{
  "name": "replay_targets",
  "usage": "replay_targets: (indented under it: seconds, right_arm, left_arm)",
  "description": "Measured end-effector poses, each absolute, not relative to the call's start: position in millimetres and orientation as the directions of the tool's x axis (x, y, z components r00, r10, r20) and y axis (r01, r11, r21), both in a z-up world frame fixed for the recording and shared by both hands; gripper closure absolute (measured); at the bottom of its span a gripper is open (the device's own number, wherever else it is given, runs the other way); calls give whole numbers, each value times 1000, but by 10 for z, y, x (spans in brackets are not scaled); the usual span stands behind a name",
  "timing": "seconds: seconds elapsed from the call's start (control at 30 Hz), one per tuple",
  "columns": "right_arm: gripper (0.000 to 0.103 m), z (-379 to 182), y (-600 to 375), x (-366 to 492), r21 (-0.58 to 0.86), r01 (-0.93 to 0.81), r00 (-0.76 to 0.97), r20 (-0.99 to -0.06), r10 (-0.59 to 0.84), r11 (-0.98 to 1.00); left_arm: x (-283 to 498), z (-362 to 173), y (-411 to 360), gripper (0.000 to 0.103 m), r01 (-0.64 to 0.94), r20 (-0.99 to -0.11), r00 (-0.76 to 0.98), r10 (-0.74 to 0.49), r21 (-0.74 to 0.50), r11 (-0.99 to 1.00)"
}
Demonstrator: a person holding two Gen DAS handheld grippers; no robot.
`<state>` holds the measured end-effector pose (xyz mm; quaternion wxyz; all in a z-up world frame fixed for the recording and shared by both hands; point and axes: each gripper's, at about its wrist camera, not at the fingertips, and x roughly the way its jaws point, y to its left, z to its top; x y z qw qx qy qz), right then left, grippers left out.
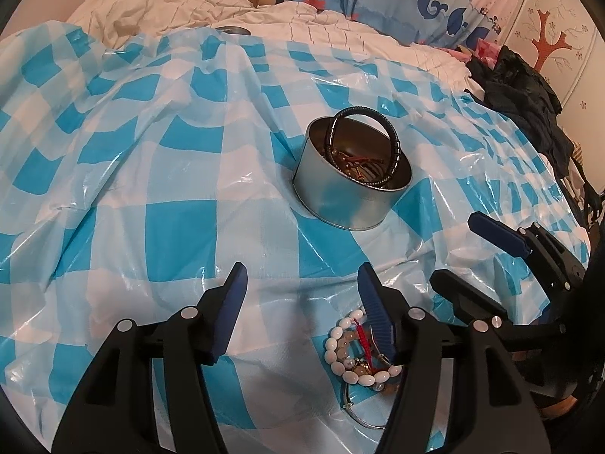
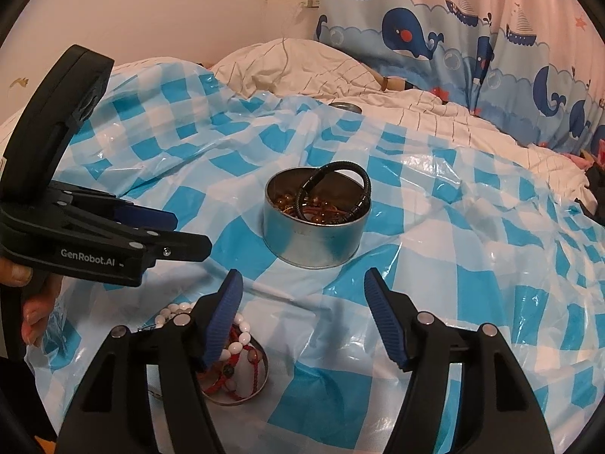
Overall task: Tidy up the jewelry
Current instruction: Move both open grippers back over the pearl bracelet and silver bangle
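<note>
Both grippers hang with jaws apart and nothing between them: the left gripper (image 1: 298, 283) and the right gripper (image 2: 302, 287), over the checked plastic sheet (image 1: 151, 189). The round tin (image 2: 315, 227), at twelve o'clock from each, already holds a black bracelet (image 2: 340, 185) and beads. A tangle of white bead bracelets (image 1: 355, 352) and red cord lies at six o'clock (partly under the fingers). Judged step: between picks. Next, one gripper should lower onto that tangle and close.
</note>
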<state>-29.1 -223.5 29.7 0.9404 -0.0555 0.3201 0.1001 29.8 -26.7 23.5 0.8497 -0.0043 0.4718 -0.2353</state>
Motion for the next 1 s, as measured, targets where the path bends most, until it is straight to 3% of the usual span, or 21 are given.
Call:
replay_targets:
  seconds: [0.27,0.5,0.8,1.0]
  right_arm:
    - [38,284,-2252,-274,-13,-238,759,-627,177,971]
    - [38,174,-2507,-137,201,-267,620,-713,328,942]
    - [38,71,-2381,-204,79,-355,551,-787,277,932]
    - [38,-50,-2306,-226,5,-394,521,-823,228,919]
  left_arm:
    - [288,233,-266,45,395,-802,442,-402,-228,890]
    - [277,229,-224,44,402,-806,424,-414,-243,883]
    - [160,82,-383,43,486,-842,347,-412,-214,847]
    - [79,-41,-543,40,541,-877,333,-348,-125,832]
